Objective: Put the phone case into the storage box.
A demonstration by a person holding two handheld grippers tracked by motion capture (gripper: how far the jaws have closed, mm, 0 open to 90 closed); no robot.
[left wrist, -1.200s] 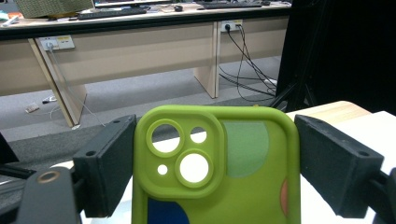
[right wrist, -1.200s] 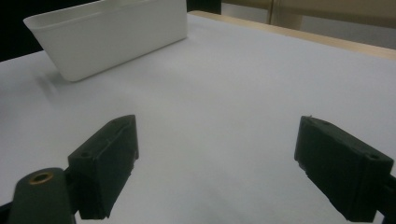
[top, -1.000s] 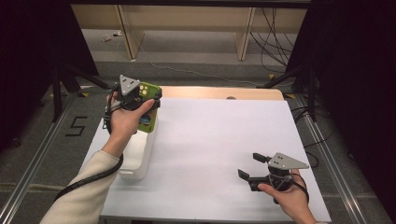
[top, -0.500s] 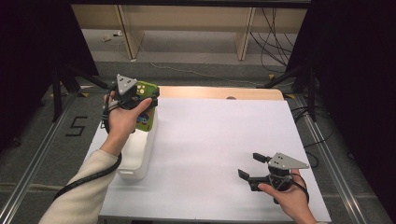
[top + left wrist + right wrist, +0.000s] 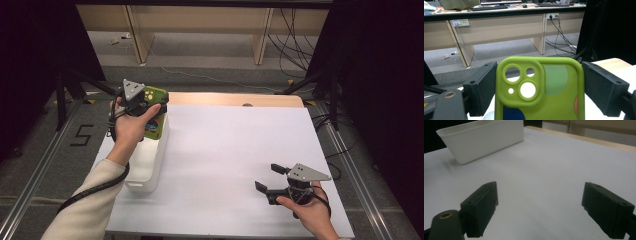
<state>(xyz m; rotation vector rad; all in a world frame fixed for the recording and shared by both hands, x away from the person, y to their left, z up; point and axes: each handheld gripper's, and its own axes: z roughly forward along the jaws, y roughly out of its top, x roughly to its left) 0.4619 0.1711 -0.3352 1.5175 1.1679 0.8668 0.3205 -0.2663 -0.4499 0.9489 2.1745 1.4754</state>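
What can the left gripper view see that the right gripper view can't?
Left gripper view alone: the green phone case, pinched between the left claw, with camera holes, plus desks and cables beyond. Right gripper view alone: the white bin and the right claw, wide open with nothing in it. Both: two black jaws and the white table.

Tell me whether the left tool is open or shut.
Shut on the green phone case: in the left gripper view both black jaws of the left tool press against the case's two long edges, above the white bin.
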